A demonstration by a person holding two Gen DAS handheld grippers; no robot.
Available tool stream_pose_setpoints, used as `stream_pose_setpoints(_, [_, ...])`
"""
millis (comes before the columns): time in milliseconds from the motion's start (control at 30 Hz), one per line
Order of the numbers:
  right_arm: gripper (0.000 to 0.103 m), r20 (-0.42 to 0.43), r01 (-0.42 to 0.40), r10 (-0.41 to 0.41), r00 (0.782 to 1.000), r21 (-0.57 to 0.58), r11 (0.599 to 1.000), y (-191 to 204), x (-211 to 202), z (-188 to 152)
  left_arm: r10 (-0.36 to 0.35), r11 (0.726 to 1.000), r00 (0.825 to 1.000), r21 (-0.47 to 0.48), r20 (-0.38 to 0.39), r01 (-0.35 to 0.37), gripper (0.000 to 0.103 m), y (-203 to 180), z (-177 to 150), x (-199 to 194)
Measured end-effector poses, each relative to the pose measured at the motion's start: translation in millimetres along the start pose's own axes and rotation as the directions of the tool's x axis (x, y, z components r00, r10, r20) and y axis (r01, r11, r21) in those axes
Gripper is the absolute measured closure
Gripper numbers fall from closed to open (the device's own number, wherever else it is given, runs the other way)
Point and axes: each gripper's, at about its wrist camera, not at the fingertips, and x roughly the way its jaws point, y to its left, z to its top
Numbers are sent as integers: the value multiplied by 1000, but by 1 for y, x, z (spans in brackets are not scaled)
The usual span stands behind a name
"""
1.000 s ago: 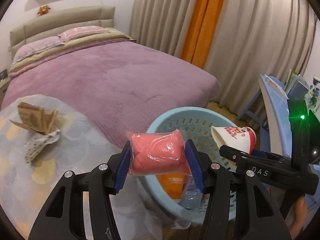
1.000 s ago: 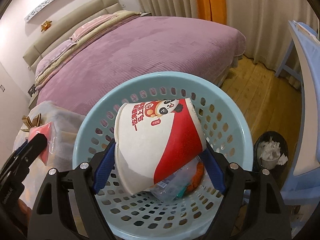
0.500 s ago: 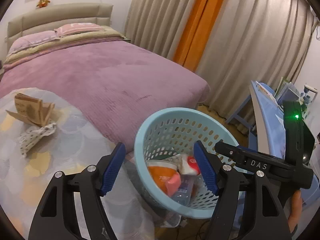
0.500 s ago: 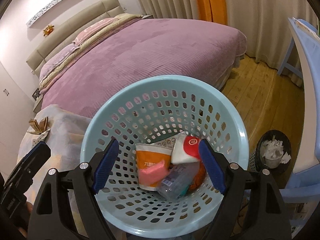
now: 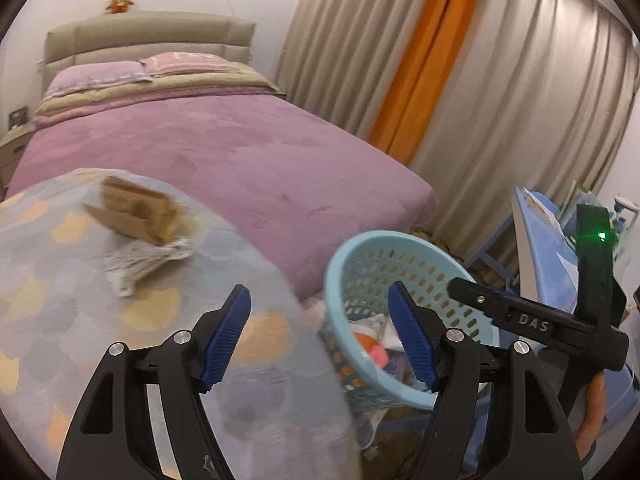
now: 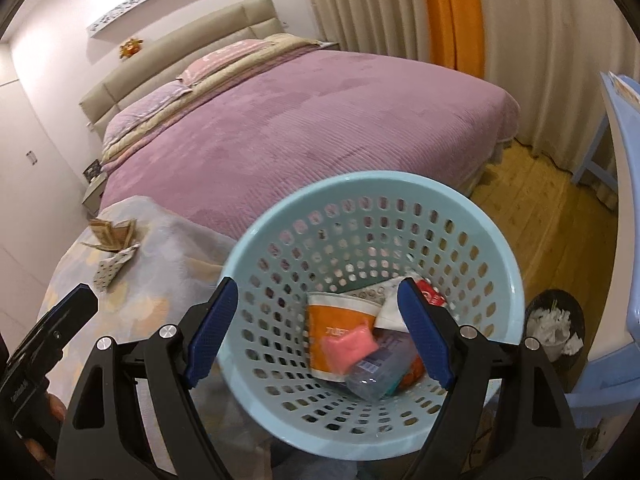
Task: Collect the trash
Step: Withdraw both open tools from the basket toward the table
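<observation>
Both the left gripper [image 5: 318, 336] and right gripper [image 6: 318, 328] stood with jaws apart and empty, the left's having just been opening. The blue basket [image 6: 496, 240] held several pieces; a cardboard scrap [image 5: 136, 210] and crumpled paper [image 5: 140, 262] remained on the counter [image 5: 60, 320].

Left gripper [image 5: 320, 332] jaws just opened further, nothing between them. Light-blue basket [image 5: 362, 248] at right holds trash. Flattened carton [image 5: 134, 210] and crumpled paper [image 5: 140, 262] lie on table [image 5: 60, 320].

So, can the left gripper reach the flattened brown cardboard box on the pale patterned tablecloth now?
Probably yes: left gripper is open and empty, and nothing stands between it and the cardboard box.
</observation>
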Motion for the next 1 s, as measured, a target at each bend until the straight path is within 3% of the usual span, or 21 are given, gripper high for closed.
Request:
stream_pose_setpoints(200, [25,5,-69,69,998,-52,996,29,-8,0,71,990,997,-122,34,-66,29,54,-4,-24])
stream_pose_setpoints(333, [25,-4,-110,110,994,-79,991,48,-8,1,146,974,989,-176,15,-141,29,85,-9,-29])
stream_pose_setpoints(500, [25,-8,-134,134,991,-121,984,76,-5,7,173,961,985,-217,-21,-173,29,114,-3,-23])
stream_pose_setpoints(600, [25,-13,-151,151,988,-159,976,96,-4,9,184,965,983,-186,-30,-186,29,119,6,-17])
stream_pose_setpoints(767, [25,-22,-149,148,989,-208,967,121,5,14,219,974,975,-54,-37,-221,31,108,22,5])
stream_pose_setpoints(1000, [25,-50,-142,134,990,-250,958,142,27,16,235,972,965,43,-118,-232,46,107,18,33])
